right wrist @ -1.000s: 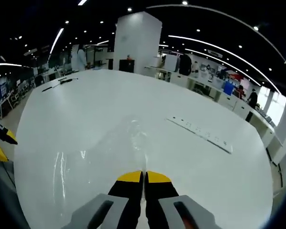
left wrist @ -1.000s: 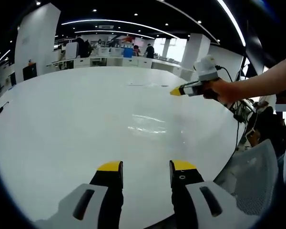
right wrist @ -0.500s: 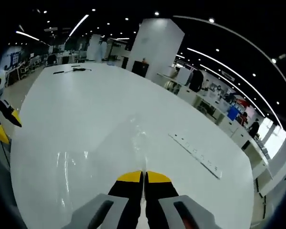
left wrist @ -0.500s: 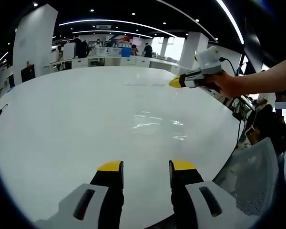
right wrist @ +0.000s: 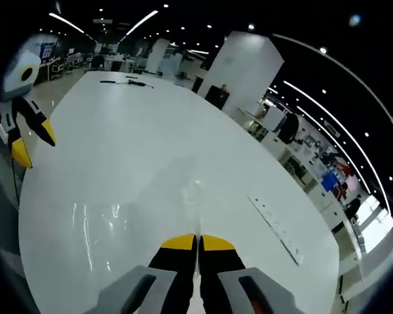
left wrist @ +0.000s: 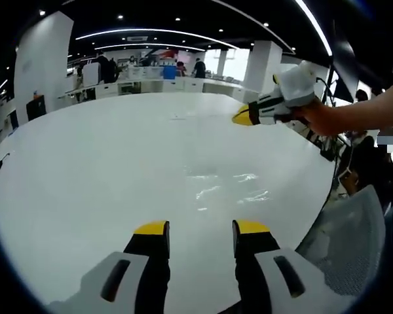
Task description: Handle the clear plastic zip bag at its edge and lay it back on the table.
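Note:
The clear plastic zip bag (left wrist: 228,186) shows as faint glints on the white table (left wrist: 105,170), ahead of my left gripper (left wrist: 200,227), which is open with nothing between its jaws. A hand holds my right gripper (left wrist: 241,118) above the table's right side. In the right gripper view, my right gripper (right wrist: 197,241) is shut on the bag's near edge, and the clear bag (right wrist: 144,209) spreads forward and left from the jaws over the table. Part of the bag is hard to see against the white top. My left gripper (right wrist: 34,147) appears at the left edge there.
A white power strip (right wrist: 275,224) lies on the table beyond the bag, and cables (right wrist: 124,82) lie at the far end. A grey mesh chair (left wrist: 354,235) stands by the table's right edge. A person's forearm (left wrist: 360,114) reaches in from the right.
My right gripper has lifted and drawn to the right with the bag's edge in it, and the bag's glints have slid right on the table. My left gripper stays open and still.

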Demonstrator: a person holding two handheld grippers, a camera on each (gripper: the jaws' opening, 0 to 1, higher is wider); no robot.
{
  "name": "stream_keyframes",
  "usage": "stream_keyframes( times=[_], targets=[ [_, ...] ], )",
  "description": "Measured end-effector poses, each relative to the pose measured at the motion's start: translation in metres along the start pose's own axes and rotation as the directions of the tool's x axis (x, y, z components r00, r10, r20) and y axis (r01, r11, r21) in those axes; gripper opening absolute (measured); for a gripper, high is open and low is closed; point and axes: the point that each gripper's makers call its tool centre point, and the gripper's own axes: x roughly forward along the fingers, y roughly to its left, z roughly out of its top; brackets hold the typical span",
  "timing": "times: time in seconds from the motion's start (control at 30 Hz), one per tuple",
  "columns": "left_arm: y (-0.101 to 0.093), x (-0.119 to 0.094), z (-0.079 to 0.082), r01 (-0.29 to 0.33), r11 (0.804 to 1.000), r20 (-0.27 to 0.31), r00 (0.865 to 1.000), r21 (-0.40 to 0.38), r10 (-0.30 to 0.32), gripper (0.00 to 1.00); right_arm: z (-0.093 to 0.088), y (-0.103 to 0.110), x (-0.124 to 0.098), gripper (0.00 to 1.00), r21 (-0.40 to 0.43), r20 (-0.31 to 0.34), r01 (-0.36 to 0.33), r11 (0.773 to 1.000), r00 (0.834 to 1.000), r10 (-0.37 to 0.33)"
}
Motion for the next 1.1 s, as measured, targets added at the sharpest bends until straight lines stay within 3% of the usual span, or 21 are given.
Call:
stream_keyframes(
  times=[0.33, 0.53, 0.77, 1.1],
  targets=[
    [0.023, 0.020, 0.038, -0.021, 0.996, 0.018, 1.000, 0.085, 0.019, 0.35, 0.007, 0.016, -0.005, 0.00, -0.037, 0.012, -0.038, 0.999, 0.999, 0.039],
    [0.017, 0.032, 0.054, -0.001, 0.988, 0.010, 1.000, 0.156, -0.001, 0.36, 0.009, 0.028, -0.007, 0.00, -0.069, 0.014, -0.060, 0.996, 0.998, 0.061],
    [0.021, 0.046, 0.062, 0.003, 0.959, -0.019, 1.000, 0.285, 0.002, 0.36, 0.013, 0.044, -0.010, 0.00, -0.126, 0.022, -0.095, 0.988, 0.995, 0.098],
    [0.024, 0.051, 0.072, 0.018, 0.935, -0.026, 1.000, 0.354, -0.009, 0.38, 0.018, 0.068, -0.013, 0.00, -0.192, 0.021, -0.149, 0.970, 0.988, 0.156]
  ],
)
